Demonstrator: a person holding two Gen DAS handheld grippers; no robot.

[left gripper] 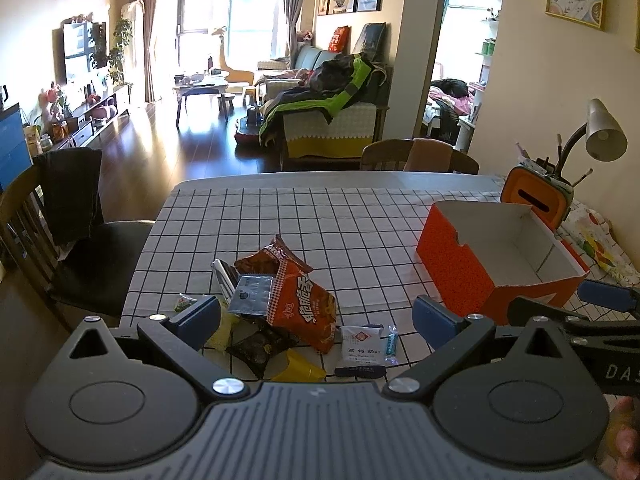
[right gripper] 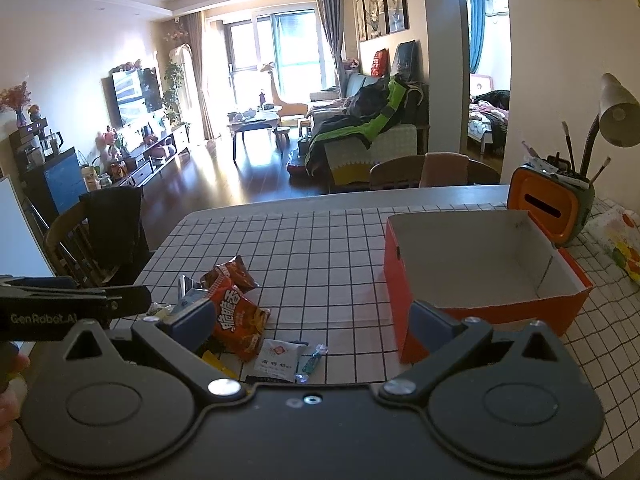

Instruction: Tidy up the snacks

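Surface: table under a black-grid white cloth (left gripper: pixel 320 220)
Snacks: pile, orange chip bag (left gripper: pixel 304 304) on top, lower centre of frame
Box: open orange box (right gripper: pixel 472 264), right side
Left gripper (left gripper: pixel 316 316): wide apart, holding nothing
Right gripper (right gripper: pixel 312 324): wide apart, holding nothing
Room: sofa (left gripper: pixel 332 120) and TV (right gripper: pixel 136 94) behind

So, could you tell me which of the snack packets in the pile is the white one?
It is the small white sachet with a red emblem, lying flat at the pile's right edge beside the big orange chip bag; the other packets are orange, dark or yellow.
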